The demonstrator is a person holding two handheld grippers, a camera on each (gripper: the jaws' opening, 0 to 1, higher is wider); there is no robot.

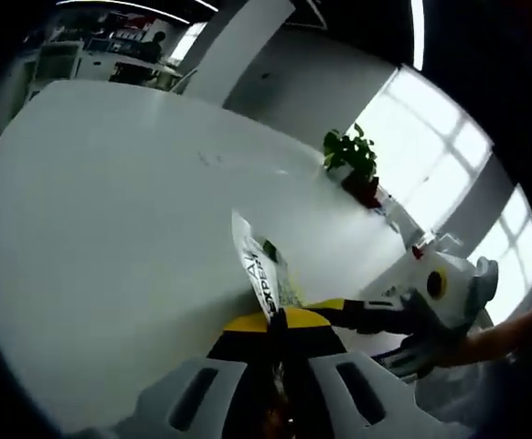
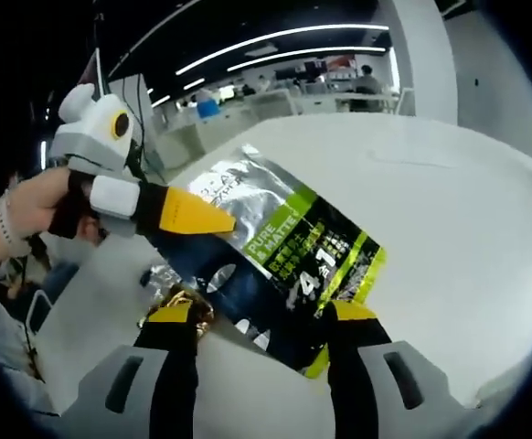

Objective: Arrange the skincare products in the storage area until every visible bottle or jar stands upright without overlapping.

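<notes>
A: How many things are in play?

B: One packet (image 2: 284, 265), a flat foil pouch, silver and dark with a green band and white print. It is up off the white bench (image 2: 449, 201), held between the two tools.

A: And the tools, how do they stand?

B: Two of them. In the right gripper view the left tool (image 2: 213, 219) comes in from the left with a person's hand (image 2: 28, 206) behind it; its yellow-tipped jaws are pinched together on the packet's upper left edge. In the left gripper view that same tool (image 1: 278, 322) has its jaws closed narrow on the packet (image 1: 261, 270), seen edge-on.

A: The right tool?

B: The right tool (image 2: 260, 315) has its jaws spread wide, one on each side of the packet's lower end. Whether they press on it I cannot tell. In the left gripper view it (image 1: 339, 309) reaches in from the right.

A: Anything else?

B: One potted plant (image 1: 356, 163) at the far edge of the bench (image 1: 111, 201).
</notes>
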